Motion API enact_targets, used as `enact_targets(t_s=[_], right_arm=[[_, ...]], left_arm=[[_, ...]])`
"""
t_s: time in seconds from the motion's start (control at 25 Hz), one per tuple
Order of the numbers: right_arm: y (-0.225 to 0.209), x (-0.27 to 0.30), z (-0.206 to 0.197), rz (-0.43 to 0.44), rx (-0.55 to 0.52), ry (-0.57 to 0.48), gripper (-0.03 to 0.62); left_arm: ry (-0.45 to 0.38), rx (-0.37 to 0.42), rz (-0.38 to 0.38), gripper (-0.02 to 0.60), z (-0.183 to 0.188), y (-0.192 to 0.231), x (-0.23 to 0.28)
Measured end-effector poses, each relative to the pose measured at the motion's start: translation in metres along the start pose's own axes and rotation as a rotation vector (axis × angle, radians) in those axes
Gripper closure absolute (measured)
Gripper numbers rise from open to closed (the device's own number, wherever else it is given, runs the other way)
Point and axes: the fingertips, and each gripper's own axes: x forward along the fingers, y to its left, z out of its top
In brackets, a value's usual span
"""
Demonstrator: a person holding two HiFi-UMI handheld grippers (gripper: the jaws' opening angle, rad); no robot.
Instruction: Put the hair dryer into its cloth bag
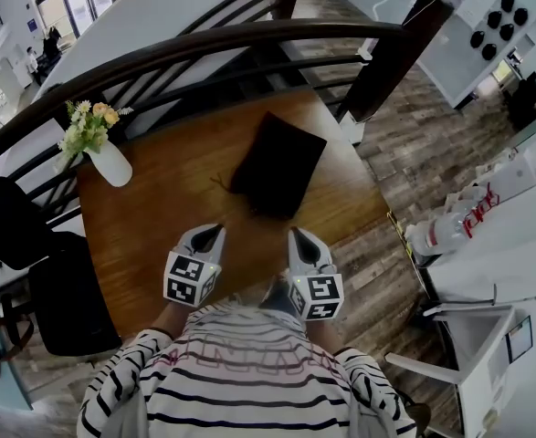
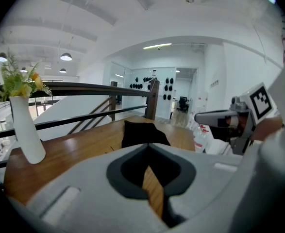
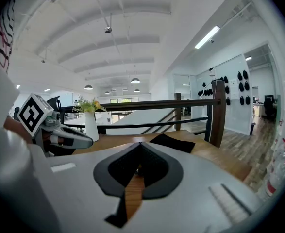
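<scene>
Head view: bag (image 1: 278, 164), black cloth, lies flat on table (image 1: 176, 235). Left gripper (image 1: 215, 233) and right gripper (image 1: 297, 236) are held side by side on the near side of bag, both pointing toward it, neither touching it. Vase (image 1: 110, 162) with flowers stands well left of bag. Railing (image 1: 204, 44) runs behind bag. Bag contents cannot be made out.

Left gripper view: the 2 jaws of left gripper (image 2: 148, 152) are pressed together at the tips, with nothing pinched. Bag (image 2: 143, 134) lies straight ahead, apart from the tips. Vase (image 2: 25, 130) stands left of bag. Right gripper (image 2: 205, 118) shows to the right of bag.

Right gripper view: the 2 jaws of right gripper (image 3: 141, 148) are pressed together, with nothing pinched. Bag (image 3: 174, 142) lies ahead, slightly right, apart from the tips. Left gripper (image 3: 84, 142) shows left of bag, and vase (image 3: 91, 126) stands beyond it.
</scene>
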Motion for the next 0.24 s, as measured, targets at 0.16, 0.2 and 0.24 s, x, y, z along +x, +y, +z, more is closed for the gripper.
enact_targets(t_s=[0.16, 0.2, 0.24], right_arm=[[-0.0017, -0.004, -0.0008, -0.002, 0.0, 0.001, 0.595], [-0.0028, -0.0051, -0.0011, -0.004, 0.0, 0.002, 0.595], [-0.004, -0.0061, -0.0013, -0.005, 0.0, 0.002, 0.595]], left_arm=[[-0.001, 0.006, 0.0, 0.578, 0.001, -0.0038, 0.0003], [0.0, 0.007, 0.0, 0.578, 0.0011, -0.005, 0.0007], [0.0, 0.008, 0.0, 0.578, 0.0012, -0.0061, 0.0012]])
